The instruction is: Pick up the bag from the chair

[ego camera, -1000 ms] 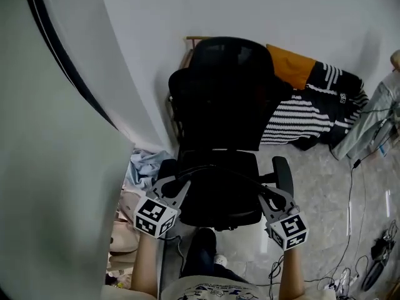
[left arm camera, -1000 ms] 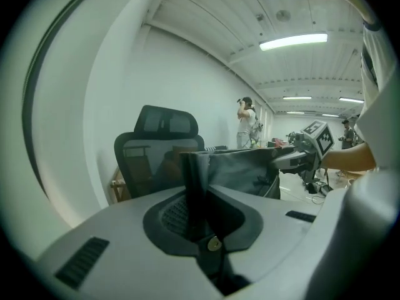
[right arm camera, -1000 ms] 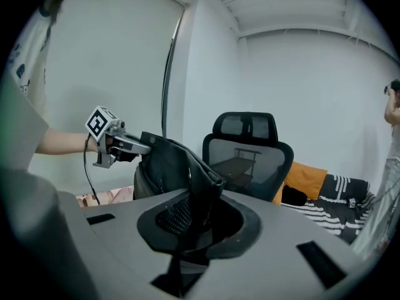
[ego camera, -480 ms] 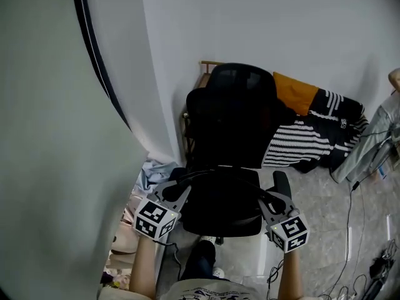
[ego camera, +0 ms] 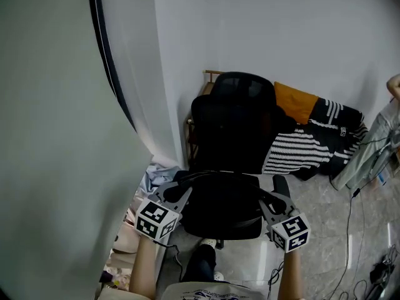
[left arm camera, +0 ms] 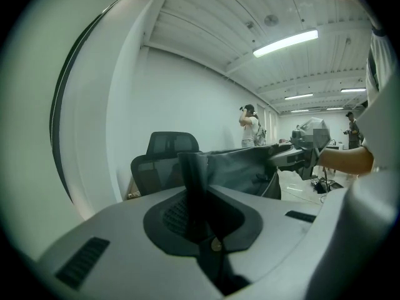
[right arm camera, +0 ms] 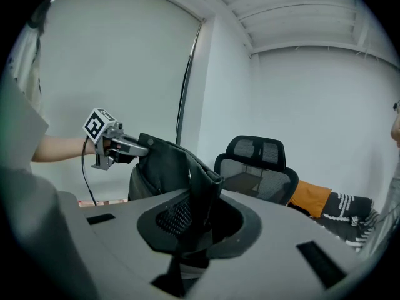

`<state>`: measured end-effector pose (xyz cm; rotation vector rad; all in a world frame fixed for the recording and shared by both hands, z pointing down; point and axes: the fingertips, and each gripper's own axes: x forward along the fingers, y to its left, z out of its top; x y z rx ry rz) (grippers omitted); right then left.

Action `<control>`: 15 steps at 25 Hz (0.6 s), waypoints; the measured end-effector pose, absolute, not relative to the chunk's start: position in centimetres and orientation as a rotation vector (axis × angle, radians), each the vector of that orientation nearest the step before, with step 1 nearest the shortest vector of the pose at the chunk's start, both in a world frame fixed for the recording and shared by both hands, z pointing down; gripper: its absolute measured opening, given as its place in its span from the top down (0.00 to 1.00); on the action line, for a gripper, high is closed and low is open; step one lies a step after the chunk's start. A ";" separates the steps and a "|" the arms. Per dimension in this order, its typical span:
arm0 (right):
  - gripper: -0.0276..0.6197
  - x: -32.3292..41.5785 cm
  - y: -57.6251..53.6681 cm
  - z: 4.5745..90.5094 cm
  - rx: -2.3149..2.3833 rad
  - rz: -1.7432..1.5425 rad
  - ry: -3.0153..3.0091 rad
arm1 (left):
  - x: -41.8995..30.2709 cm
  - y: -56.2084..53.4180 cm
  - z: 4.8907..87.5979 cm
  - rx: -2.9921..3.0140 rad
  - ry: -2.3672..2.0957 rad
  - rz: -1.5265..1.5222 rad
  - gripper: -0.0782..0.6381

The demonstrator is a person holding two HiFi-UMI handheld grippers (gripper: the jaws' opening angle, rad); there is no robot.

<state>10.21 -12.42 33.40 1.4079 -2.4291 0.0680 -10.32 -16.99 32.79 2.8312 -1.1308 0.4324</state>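
Head view: in front of the chair (ego camera: 234, 120), toward its left side, the left gripper (ego camera: 177, 189) has its jaws pinched tight on one top edge of the black bag (ego camera: 222, 208). The bag hangs stretched between the two grippers, just in front of the chair's backrest, covering its seat from sight. I cannot tell whether it touches the seat. Toward the chair's right side, the right gripper (ego camera: 267, 200) clamps the bag's other edge. Right of the chair, striped clothes (ego camera: 300, 142) lie in a heap.
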 end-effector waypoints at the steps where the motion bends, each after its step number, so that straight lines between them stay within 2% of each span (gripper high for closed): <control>1: 0.85 10.1 -12.2 33.4 1.406 0.071 -2.430 | -10.4 -16.8 32.7 2.831 -1.132 0.434 0.84; 15: 0.85 10.1 -11.0 32.3 1.430 0.053 -2.427 | -10.4 -15.6 31.8 2.857 -1.115 0.424 0.85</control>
